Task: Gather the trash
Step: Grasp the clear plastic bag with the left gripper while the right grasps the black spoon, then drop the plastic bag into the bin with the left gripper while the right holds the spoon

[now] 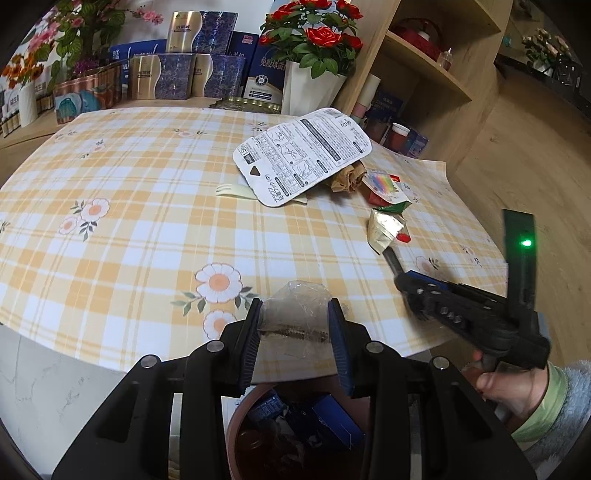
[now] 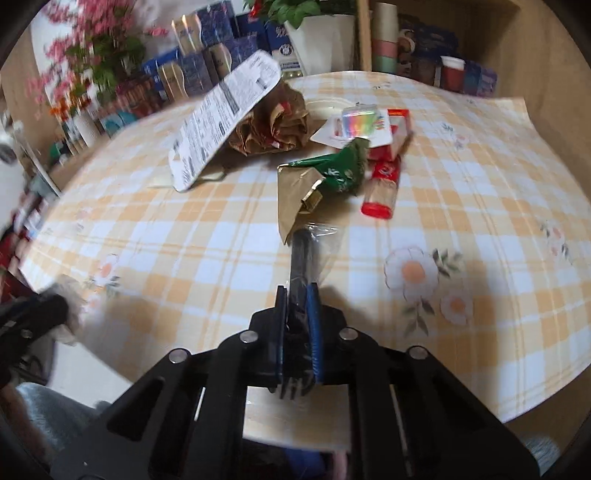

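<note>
The left tool point(image 1: 293, 325) is pinched on a clear wrapper point(image 1: 295, 299), directly above the bin point(image 1: 236, 435) below the desk's point(image 1: 110, 206) near edge; the right tool point(image 2: 299, 306) is clamped on a black wrapped fork point(image 2: 304, 258).

Probably a home dining corner: checked tablecloth point(image 1: 147, 221), wooden shelves point(image 1: 424, 66), potted roses point(image 1: 317, 33).

The bin point(image 1: 258, 435) under the desk's near edge is half covered by the left gripper point(image 1: 295, 332) and cut off by the picture's bottom edge, and the blue boxes point(image 1: 332, 421) in it are only partly seen. The white card point(image 1: 303, 158) near the desk's far right corner covers most of the pale fork point(image 1: 231, 190) and part of the brown paper point(image 2: 273, 122), and its small print cannot be read. In the right wrist view the flowers point(image 2: 85, 48) and boxes point(image 2: 207, 40) beyond the desk's far edge are blurred, the black fork point(image 2: 301, 258) is partly hidden between the jaws of the right gripper point(image 2: 297, 295), and the dark shape point(image 2: 29, 321) at the left edge is too smeared to make out.
</note>
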`<state>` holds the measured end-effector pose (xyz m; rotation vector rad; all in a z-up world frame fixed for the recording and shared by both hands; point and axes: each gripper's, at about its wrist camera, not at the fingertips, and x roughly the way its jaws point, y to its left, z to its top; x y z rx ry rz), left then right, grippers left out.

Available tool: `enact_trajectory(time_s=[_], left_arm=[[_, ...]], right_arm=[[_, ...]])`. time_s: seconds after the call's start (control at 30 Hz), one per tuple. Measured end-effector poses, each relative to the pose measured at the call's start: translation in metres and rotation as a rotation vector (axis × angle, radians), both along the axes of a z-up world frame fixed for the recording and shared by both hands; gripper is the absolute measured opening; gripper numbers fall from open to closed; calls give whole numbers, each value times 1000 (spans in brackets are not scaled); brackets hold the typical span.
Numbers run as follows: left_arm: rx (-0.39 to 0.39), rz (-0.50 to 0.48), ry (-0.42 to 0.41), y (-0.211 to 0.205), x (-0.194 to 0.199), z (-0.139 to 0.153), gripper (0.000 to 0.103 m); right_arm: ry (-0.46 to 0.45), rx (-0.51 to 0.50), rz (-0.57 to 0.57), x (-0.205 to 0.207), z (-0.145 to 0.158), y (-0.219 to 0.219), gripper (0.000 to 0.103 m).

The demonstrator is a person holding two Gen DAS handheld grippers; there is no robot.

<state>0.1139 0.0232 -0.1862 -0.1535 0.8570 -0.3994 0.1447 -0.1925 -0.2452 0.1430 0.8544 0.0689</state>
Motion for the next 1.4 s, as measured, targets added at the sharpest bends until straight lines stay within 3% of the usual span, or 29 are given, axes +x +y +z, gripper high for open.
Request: enact_trajectory(time_s=[0.27,0.5,0.63,0.8,1.0,1.4], left_arm=[[18,-45,-13,-4,-26,2,35],[121,-81,-21,-12,-58,-8,35],[134,-97,1,-12,-73,-18,35],[145,-151,103,-21,-90,-55,35],[189,-255,205,-43,-90,-92,35],[223,-289,474,-49,-78,-160,36]], right_arm=[[-105,80,56,-48,22,-5,14],[-100,124,127,-83,22,3,14],[-108,150,167,-103,21,9,14],[-95,146,195,-126,13,14,14],[-86,146,168,-125,9,10,14],[-17,143,166,-114,-8,12,14]])
